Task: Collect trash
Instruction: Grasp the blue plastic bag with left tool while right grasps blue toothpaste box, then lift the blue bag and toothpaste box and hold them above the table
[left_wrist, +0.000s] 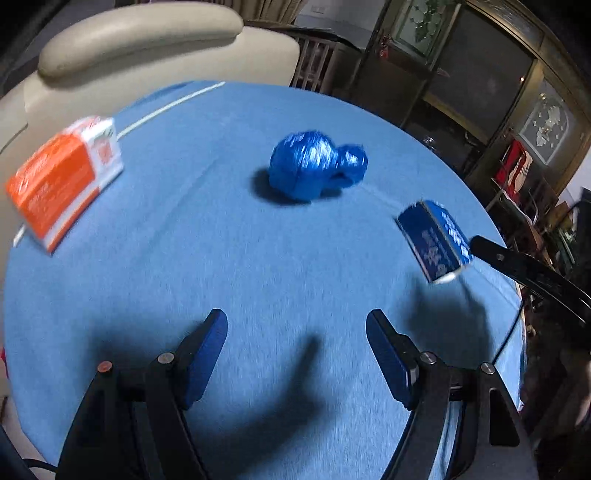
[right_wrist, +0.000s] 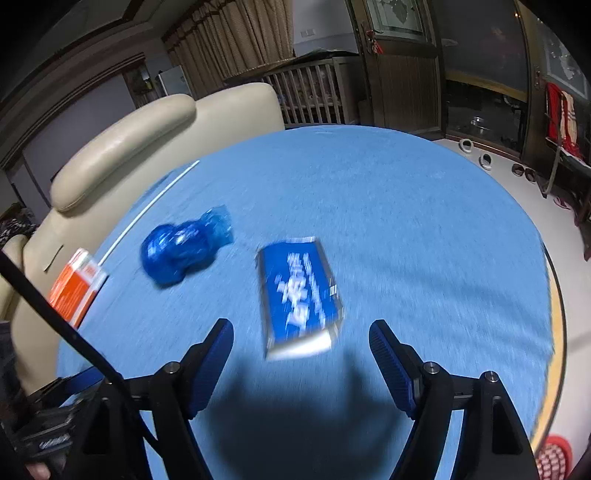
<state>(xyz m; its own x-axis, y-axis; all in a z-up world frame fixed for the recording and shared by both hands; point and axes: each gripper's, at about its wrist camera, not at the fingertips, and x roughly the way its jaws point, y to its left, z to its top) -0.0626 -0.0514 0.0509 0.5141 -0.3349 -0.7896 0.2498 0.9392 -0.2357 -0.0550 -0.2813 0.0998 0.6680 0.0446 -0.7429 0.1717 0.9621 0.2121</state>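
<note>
The right tongs (right_wrist: 301, 332) are closest to the camera, and their jaws stand wide apart with nothing in them. Just past the tips lies the blue box (right_wrist: 299, 295), flat on the desk (right_wrist: 424, 221). The picture is smeared, so I cannot tell if the box rests fully on the cloth or is a bit off it. No pad touches it.

The left tongs (left_wrist: 296, 325) are wide apart too, and empty. Bare cloth sits between their fingers.

Farther off, near the middle of the desk, sits a blue bag (left_wrist: 317, 166), scrunched into a shiny ball. At the far left edge sits an orange box (left_wrist: 64, 177).

The blue box looks like thin card, so it is likely light and a bit stiff. It could dent if squeezed hard. I would pinch it across its short width, on the two long sides, near the middle. Its smooth skin may slip, so a firm but gentle squeeze seems best.

The blue bag looks soft and crinkly. It should squash easily, so grabbing the fat part of the ball looks safest. The orange box looks bigger and may need wider jaws.
</note>
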